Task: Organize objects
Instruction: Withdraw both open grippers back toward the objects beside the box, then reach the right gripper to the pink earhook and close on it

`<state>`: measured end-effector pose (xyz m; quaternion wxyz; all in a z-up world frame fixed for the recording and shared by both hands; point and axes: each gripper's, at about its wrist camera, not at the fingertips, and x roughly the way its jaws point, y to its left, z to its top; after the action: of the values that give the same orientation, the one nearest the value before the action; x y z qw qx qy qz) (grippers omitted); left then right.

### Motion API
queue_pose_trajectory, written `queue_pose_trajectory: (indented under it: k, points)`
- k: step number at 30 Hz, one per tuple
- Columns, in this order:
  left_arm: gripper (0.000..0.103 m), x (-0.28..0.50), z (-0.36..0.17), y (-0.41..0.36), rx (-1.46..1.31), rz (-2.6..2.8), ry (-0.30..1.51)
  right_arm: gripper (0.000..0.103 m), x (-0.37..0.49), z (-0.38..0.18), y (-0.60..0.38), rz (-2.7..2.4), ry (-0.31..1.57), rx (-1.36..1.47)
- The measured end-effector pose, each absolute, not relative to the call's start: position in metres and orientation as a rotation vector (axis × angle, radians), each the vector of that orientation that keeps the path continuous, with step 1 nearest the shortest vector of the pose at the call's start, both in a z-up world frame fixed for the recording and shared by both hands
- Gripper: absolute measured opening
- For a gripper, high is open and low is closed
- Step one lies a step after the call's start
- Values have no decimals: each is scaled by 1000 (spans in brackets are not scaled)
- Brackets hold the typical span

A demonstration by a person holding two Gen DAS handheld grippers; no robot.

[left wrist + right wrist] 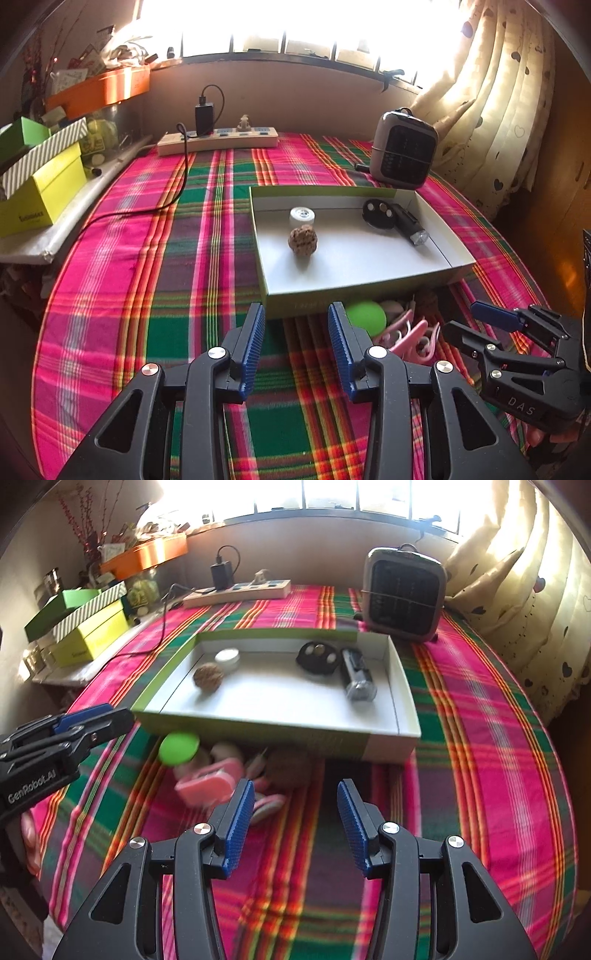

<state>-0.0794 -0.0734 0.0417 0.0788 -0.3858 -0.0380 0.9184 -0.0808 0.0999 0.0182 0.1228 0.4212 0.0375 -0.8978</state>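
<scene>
Both tongs, left tongs (296,314) and right tongs (295,790), stand parted and empty (nothing touching the blue pads) above the plaid cloth (147,258).

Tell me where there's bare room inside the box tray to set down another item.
The box tray's middle and near floor is bare, between the walnut with the white jar and the flashlight. The far right corner is crowded by the black disc. Clutter sits outside around the green ball.

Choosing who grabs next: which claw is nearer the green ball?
Left. The left claw has the green ball just beside its fingertip; the right claw sits farther off, past the pink clips.
</scene>
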Motion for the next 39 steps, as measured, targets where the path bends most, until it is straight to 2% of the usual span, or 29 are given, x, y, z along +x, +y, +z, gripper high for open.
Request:
queue_pose_trajectory:
  k: [8, 15, 39]
  points:
    - [34, -67, 30, -77, -1186, 2707, -116, 54, -64, 10, 82, -2573, 108, 1233]
    - [35, -63, 26, -79, -1203, 2676, -126, 55, -69, -1, 67, -2588, 155, 1282]
    - [35, -66, 20, -43, -1229, 2553, -43, 55, -75, -5, 103, -2624, 90, 1317]
